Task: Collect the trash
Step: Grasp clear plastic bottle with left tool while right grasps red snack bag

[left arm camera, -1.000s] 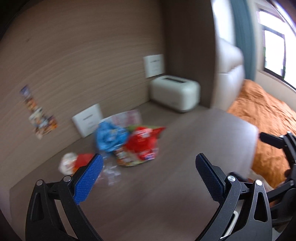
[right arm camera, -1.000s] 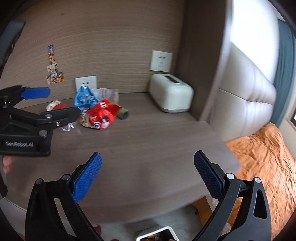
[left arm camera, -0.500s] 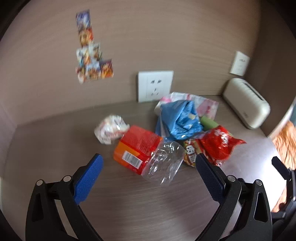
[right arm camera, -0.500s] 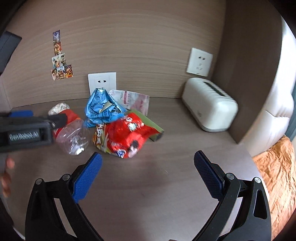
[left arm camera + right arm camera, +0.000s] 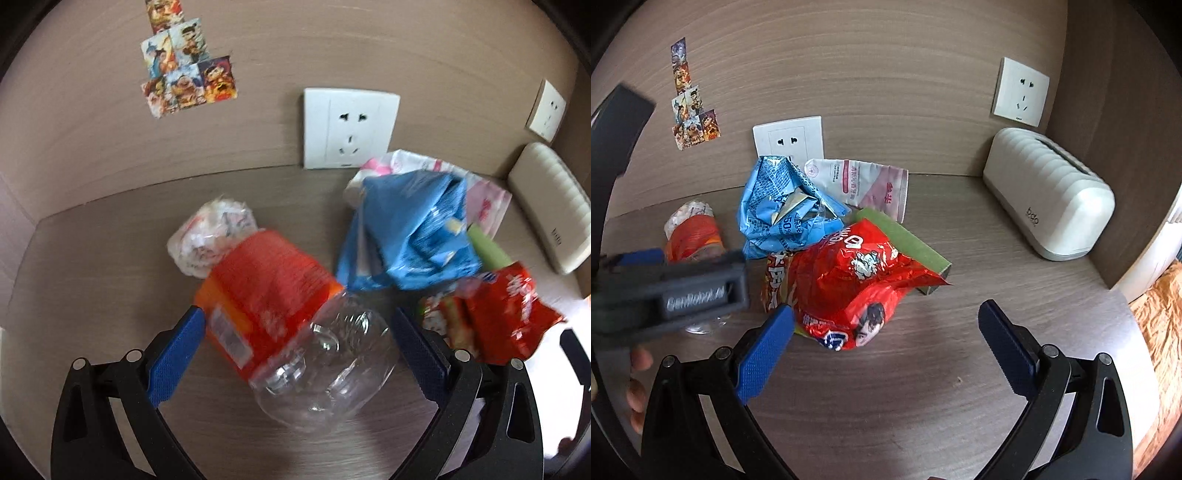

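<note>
With our left gripper [image 5: 295, 354] spread wide around the clear plastic bottle [image 5: 325, 369] beside the orange box [image 5: 266, 295], we judge closing comes next.

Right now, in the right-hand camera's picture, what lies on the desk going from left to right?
Orange-labelled bottle → blue wrapper → red snack bag → white toaster-like box.

**Readable markings on the tabletop**

The blurred dark grey body of the left gripper [image 5: 698, 291], at the left edge of the right wrist view, carries raised letters reading "GenRobot.AI". The crumpled blue foil wrapper [image 5: 783, 210] near the table's back edge shows "50". The cream ribbed toaster-shaped appliance [image 5: 1049, 199] in the back right corner bears a small dark logo, too small to read surely. Print on the red snack bag [image 5: 857, 280] and the white-and-pink pouch [image 5: 864, 181] is not legible.
</note>
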### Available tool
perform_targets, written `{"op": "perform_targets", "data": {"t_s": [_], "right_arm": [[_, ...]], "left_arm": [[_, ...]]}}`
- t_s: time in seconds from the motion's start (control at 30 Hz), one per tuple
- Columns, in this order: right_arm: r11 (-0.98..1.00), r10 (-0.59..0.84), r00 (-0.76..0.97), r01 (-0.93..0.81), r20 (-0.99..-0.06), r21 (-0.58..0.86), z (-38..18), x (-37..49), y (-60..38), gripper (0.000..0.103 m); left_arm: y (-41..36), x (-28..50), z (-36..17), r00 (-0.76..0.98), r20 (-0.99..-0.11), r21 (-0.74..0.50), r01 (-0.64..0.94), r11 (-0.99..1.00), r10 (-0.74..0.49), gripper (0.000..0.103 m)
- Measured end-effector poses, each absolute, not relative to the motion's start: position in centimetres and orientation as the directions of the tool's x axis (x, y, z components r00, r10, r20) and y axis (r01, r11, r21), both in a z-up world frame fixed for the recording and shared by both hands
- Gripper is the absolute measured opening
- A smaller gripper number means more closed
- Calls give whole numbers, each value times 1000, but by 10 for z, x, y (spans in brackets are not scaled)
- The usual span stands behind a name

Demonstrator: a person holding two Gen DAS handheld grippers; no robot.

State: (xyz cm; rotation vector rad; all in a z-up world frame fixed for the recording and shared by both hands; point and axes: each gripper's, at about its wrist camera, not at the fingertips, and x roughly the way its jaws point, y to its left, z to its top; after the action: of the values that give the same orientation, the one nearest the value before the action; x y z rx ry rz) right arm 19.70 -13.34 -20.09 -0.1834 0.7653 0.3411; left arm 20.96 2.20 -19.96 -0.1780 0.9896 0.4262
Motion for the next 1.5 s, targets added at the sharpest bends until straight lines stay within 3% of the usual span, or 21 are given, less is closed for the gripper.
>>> {"op": "perform_targets", "data": {"t_s": [0.3, 0.37, 0.47, 0.5, 0.53, 0.8, 1.27, 1.5], "right_arm": [[928, 253, 646, -373, -720, -8, -210, 211, -115, 98], [926, 254, 653, -377, -714, -16, -211, 212, -110, 89], [923, 277, 652, -386, -706, 6, -211, 214, -107, 77], [922, 280, 653, -387, -704, 9, -210, 215, -107, 73], [921, 284, 654, -388, -702, 11, -209, 215, -107, 63], [926, 296, 657, -375, -693, 40, -203, 206, -111, 48], [956, 253, 737, -291, -627, 44, -158, 165, -147, 45], [979, 175, 791, -201, -587, 20, -131, 123, -185, 45]], "left_arm": [[54, 200, -211, 463, -849, 45, -417, 908, 255, 98], [60, 201, -211, 472, -841, 56, -413, 909, 266, 97], [70, 203, -212, 484, -840, 36, -402, 915, 246, 83], [72, 203, -212, 488, -838, 34, -400, 916, 244, 83], [74, 204, -213, 490, -837, 35, -398, 917, 245, 83], [91, 192, -205, 527, -814, 48, -357, 933, 244, 82], [61, 145, -158, 627, -766, 42, -168, 985, 140, 82], [9, 122, -137, 663, -748, 61, 30, 998, 26, 82]]}}
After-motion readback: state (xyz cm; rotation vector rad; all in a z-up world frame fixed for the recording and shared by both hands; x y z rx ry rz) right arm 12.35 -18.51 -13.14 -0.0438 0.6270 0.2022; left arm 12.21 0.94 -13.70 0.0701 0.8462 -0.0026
